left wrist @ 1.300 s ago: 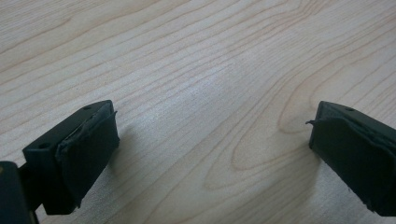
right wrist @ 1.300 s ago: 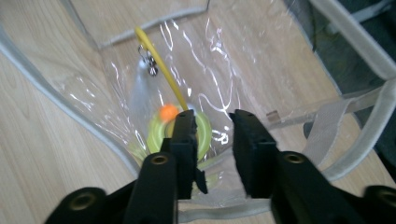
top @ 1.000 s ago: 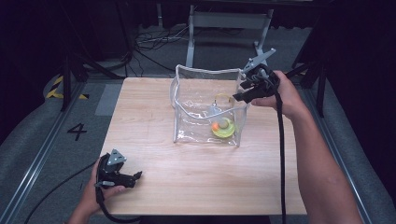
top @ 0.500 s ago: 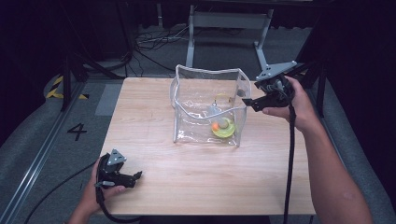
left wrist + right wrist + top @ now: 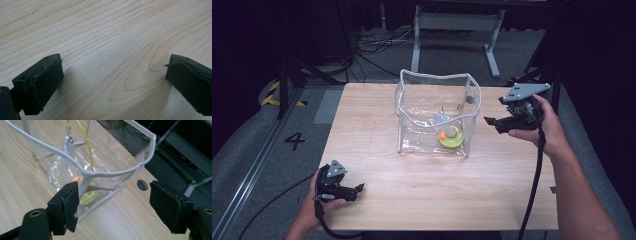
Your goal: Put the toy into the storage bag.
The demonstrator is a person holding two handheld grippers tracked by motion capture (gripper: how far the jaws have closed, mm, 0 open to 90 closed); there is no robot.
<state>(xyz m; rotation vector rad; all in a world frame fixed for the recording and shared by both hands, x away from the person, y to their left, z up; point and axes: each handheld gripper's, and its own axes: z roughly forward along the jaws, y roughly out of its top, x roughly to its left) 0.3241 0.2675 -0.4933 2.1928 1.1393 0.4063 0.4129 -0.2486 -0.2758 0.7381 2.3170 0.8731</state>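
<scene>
So the right hand (image 5: 539, 125) was held up off the desk (image 5: 422, 195) at its right edge, forearm coming in from the bottom right, with the right tool (image 5: 492, 121) pointing left at the clear plastic bag (image 5: 437, 112). Its jaws were spread wide with nothing between them, stopped just short of the bag's right side. From the right gripper view the right tool (image 5: 113, 205) looked straight at the bag (image 5: 105, 157), the white-trimmed rim sagging in a wavy line.

The left hand (image 5: 319, 200) sat low at the near left corner of the desk, wrist partly off the edge, left tool (image 5: 357, 189) aimed right along the wood. In the left gripper view the left tool (image 5: 112, 82) had its jaws wide apart too, with bare wood grain in the gap, well away from the bag.

Hard parts: the stuff inside the bag was blurry through the crinkled plastic. I could make out one yellow-green round thing (image 5: 451, 137) at the bottom, one small orange bit (image 5: 442, 134) touching it, and a thin yellow cord (image 5: 86, 142) running up from it. What exactly they were, couldn't tell. A small metal clip (image 5: 70, 137) hung near the rim.

Count: two tools, one bag, one desk.
</scene>
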